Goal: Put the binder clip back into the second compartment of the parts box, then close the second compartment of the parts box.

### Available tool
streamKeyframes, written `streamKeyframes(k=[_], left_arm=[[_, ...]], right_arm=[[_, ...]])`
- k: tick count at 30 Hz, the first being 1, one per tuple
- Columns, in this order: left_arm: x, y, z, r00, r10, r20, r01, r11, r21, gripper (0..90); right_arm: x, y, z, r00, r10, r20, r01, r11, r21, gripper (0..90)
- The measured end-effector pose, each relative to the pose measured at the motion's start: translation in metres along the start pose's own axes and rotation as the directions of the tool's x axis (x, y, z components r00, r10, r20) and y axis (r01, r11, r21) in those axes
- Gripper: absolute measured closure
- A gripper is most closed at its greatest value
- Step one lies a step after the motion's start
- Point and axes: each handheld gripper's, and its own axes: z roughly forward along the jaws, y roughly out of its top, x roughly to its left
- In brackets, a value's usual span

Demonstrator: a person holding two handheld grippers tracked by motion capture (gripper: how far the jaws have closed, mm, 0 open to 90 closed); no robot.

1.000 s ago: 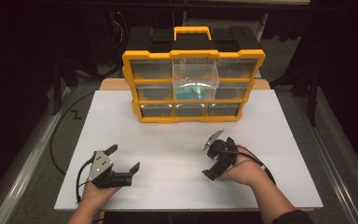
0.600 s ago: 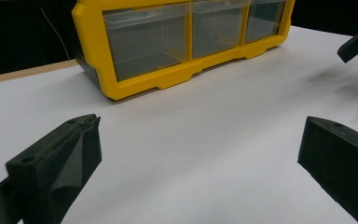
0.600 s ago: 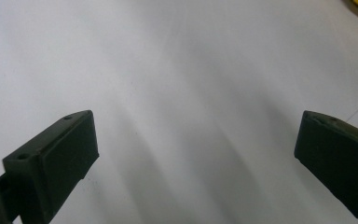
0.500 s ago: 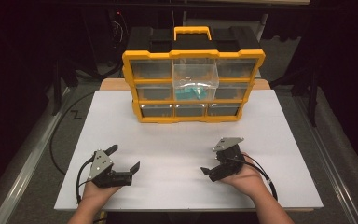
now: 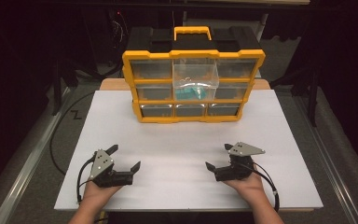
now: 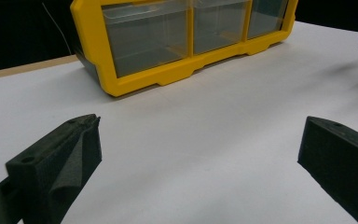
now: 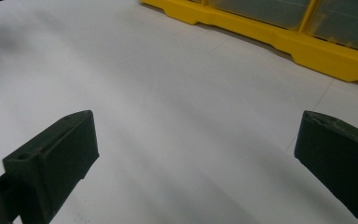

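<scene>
Both claws gape wide, holding nothing — left claw at the frame's lower left, right claw lower right — on the white counter, well below the yellow organizer.

One yellow drawer organizer on one tabletop; nine clear drawers; two grippers, left and right.

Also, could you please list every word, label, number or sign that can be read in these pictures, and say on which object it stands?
None can be read.
Yellow organizer: no label or brand shows on its frame or on its clear drawers.
Teal item in the middle drawer: too small and blurred to tell any print.
Left gripper and right gripper: no markings show.
</scene>
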Motion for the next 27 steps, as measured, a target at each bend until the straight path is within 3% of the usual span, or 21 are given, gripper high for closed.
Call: streamKeyframes(k=[9, 16, 21, 27], left_arm=[[-0.004, 0.0, 0.005, 0.9997, 0.026, 0.002, -0.026, 0.9995, 0.017, 0.3], [-0.005, 0.001, 0.006, 0.9999, 0.015, 0.007, -0.016, 0.9999, 0.006, 0.3], [-0.006, 0.001, 0.006, 0.9997, 0.015, 0.021, -0.015, 0.9999, 0.002, 0.3], [-0.005, 0.002, 0.005, 0.9995, 0.022, 0.021, -0.022, 0.9997, -0.004, 0.3]], right_arm=[[-0.004, -0.003, -0.001, 0.9994, 0.022, 0.026, -0.021, 1.0, -0.013, 1.0], [-0.008, -0.008, -0.004, 0.9981, 0.047, 0.041, -0.046, 0.999, -0.016, 6.0], [-0.006, -0.008, -0.009, 0.9937, 0.071, 0.086, -0.068, 0.997, -0.043, 18.2], [-0.003, -0.008, -0.012, 0.9924, 0.074, 0.099, -0.069, 0.996, -0.056, 35.8]])
